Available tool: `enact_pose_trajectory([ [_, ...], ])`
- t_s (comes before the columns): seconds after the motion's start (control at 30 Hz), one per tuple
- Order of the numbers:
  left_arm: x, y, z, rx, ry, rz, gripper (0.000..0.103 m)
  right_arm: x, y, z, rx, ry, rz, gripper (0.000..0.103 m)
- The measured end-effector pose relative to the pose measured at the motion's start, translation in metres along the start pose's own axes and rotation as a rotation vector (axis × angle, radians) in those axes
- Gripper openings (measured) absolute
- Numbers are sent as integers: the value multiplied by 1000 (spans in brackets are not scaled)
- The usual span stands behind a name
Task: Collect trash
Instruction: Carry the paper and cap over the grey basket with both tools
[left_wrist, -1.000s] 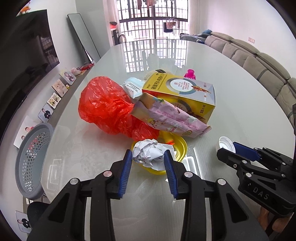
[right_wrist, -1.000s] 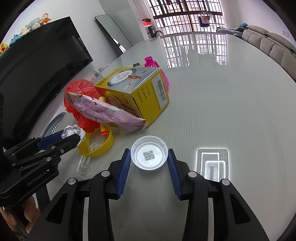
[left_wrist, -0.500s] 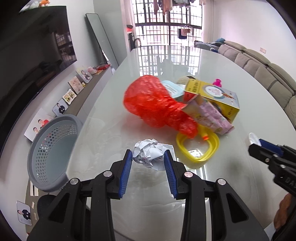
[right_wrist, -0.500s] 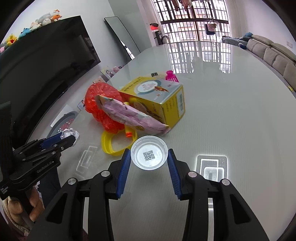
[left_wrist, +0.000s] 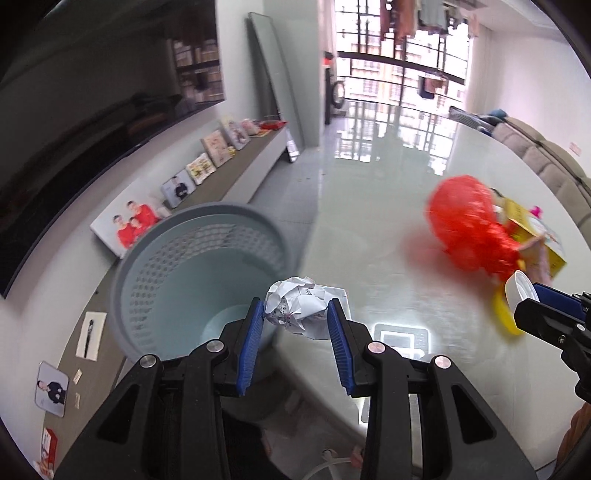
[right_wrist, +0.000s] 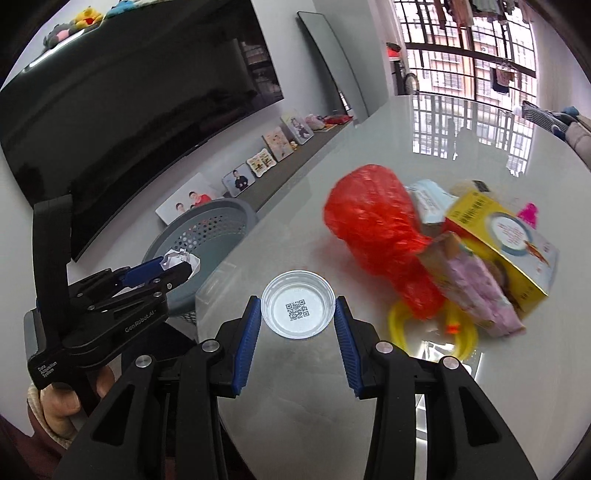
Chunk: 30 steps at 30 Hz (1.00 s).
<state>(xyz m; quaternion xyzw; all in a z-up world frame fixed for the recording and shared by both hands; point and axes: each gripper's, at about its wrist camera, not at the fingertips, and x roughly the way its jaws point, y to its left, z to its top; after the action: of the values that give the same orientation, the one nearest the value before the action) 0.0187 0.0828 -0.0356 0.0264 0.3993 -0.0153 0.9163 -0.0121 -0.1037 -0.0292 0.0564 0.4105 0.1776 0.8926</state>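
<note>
Big glossy surface (right_wrist: 424, 387) with a grey perforated basket (left_wrist: 155, 266) standing off its edge — nothing lying in the part I can see. Left gripper (left_wrist: 295, 325) jaws pinch a crumpled paper ball (left_wrist: 299, 306) right over the basket's rim. Right gripper (right_wrist: 297, 332) jaws clamp a small round lid (right_wrist: 297, 308), open side up, above the surface beside the red bag (right_wrist: 380, 236).

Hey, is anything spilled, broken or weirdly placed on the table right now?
Nothing spilled or broken. The only mess is the trash pile: a red plastic bag, a yellow box and a pink wrapper heaped together on the table.
</note>
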Motion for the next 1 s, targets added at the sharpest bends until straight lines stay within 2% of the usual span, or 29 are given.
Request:
enact_pose_trajectory([
  [0.27, 35, 90, 3, -108, 24, 92, 36, 88, 78, 46, -126, 84, 85, 40],
  [0.5, 63, 135, 3, -170, 49, 115, 36, 147, 131, 76, -213, 124, 119, 40],
  [0.7, 81, 150, 0, -183, 67, 108, 38, 178, 147, 83, -230, 160, 122, 39],
  [0.9, 87, 161, -4, -205, 80, 118, 42, 191, 144, 80, -221, 180, 106, 40],
  [0.93, 87, 162, -5, -208, 82, 120, 42, 188, 138, 77, -218, 180, 107, 40],
  [1.0, 86, 164, -5, -215, 83, 125, 50, 187, 136, 77, -216, 176, 108, 52],
])
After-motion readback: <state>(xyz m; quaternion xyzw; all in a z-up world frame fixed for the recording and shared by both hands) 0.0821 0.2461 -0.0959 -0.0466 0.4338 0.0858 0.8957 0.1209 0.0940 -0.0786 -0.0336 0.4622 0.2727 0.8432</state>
